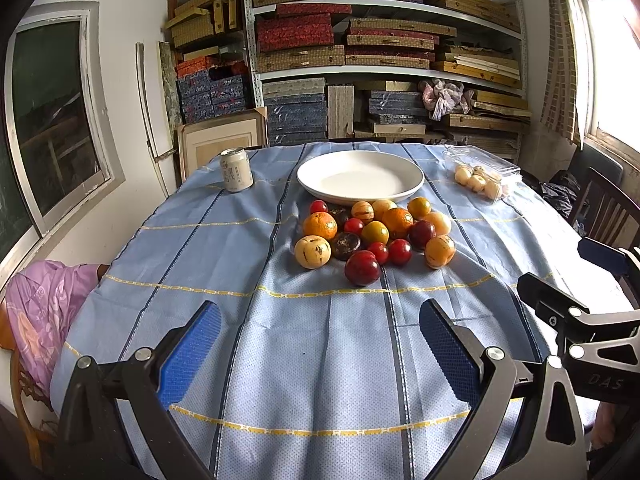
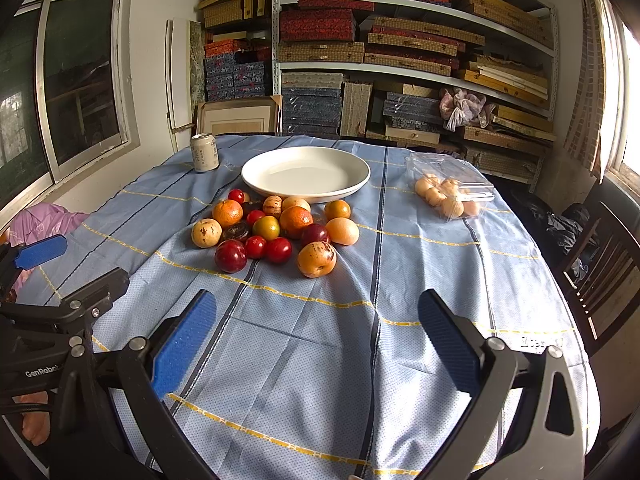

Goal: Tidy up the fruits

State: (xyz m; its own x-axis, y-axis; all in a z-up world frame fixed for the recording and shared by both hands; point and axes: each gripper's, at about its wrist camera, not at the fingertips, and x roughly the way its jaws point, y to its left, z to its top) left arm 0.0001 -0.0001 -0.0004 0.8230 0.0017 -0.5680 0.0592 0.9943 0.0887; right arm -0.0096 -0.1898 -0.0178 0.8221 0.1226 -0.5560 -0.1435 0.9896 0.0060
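Left tool [image 1: 320,344] and right tool [image 2: 316,336] — both wide apart, empty, short of the fruit [image 2: 276,228]; frame reads "GenRobot".

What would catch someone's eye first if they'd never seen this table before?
Most likely the heap of fruit in the middle of the blue tablecloth: oranges, red plums and pale speckled fruit, bunched just in front of an empty white plate. Next, the drink can at the far left and the clear plastic box of pale fruit at the far right. Both the left gripper and right gripper hang open in the foreground.
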